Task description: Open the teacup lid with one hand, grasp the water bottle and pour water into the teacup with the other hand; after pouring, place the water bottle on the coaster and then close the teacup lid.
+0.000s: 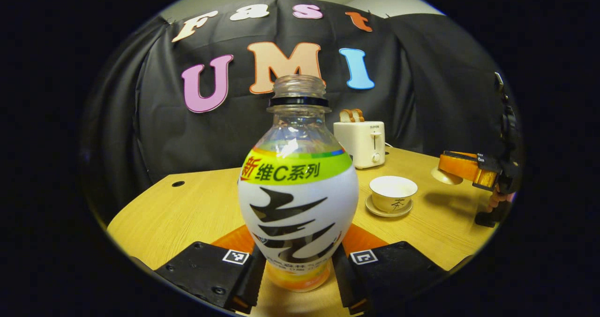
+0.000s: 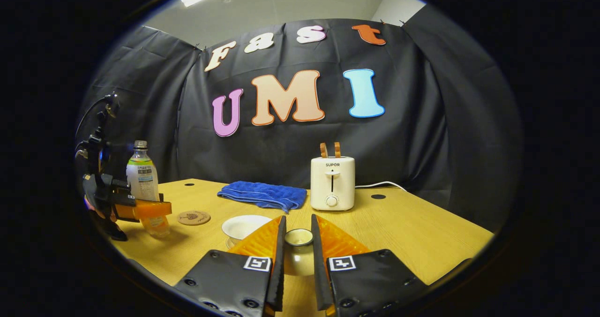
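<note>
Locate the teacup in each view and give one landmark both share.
Left gripper view: the teacup, lid off, sits right of centre on its saucer, right of the bottle.
Right gripper view: the teacup is low, left of centre, partly behind the right gripper.
Shared landmark: the toaster.

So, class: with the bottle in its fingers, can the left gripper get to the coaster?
Probably yes. The coaster lies bare on the table just beside the bottle held by the left gripper, with nothing between.

There was one water bottle (image 2: pixel 142 176), one teacup (image 1: pixel 393 193) on one saucer (image 1: pixel 388 211), one teacup lid (image 2: pixel 298 237), one coaster (image 2: pixel 193 218), one blue cloth (image 2: pixel 262 195), one toaster (image 2: pixel 332 183) with two bread slices (image 2: pixel 330 149), and two grippers (image 1: pixel 297 260) (image 2: pixel 298 235)
</note>
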